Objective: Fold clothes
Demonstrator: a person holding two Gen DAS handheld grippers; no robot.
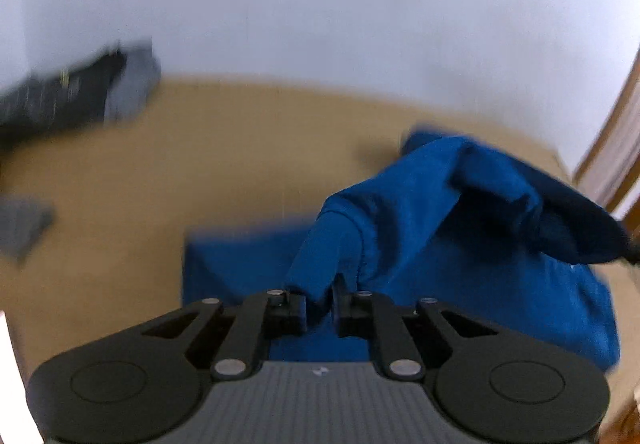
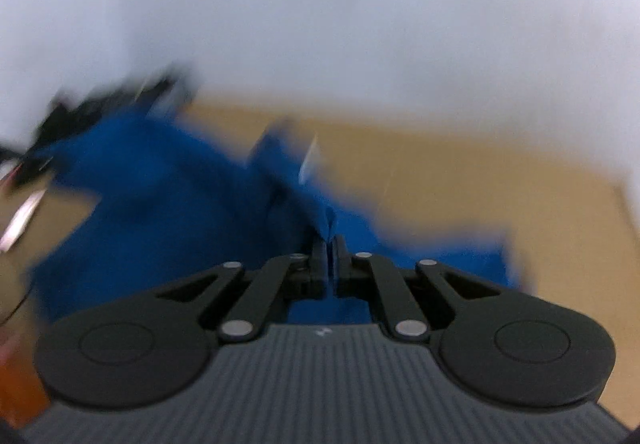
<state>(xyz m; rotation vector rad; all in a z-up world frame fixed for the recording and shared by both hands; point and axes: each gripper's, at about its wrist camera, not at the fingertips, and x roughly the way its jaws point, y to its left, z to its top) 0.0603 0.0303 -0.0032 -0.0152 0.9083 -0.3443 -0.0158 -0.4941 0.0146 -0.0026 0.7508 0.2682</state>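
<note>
Clamped in the left gripper point(image 1: 320, 302) at bottom centre is a fold of the blue garment point(image 1: 440, 211); the right gripper point(image 2: 329, 256) is likewise pinched on its edge. Both corners should be carried together, kept taut and level, and laid squarely onto the cloth still resting on the tan table point(image 1: 160, 183) at centre frame.

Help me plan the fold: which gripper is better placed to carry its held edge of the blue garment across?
Left, probably. The left gripper pinches the blue fabric garment with bare tan tabletop ahead. The right gripper is shut on it too, but its view is badly blurred.
</note>
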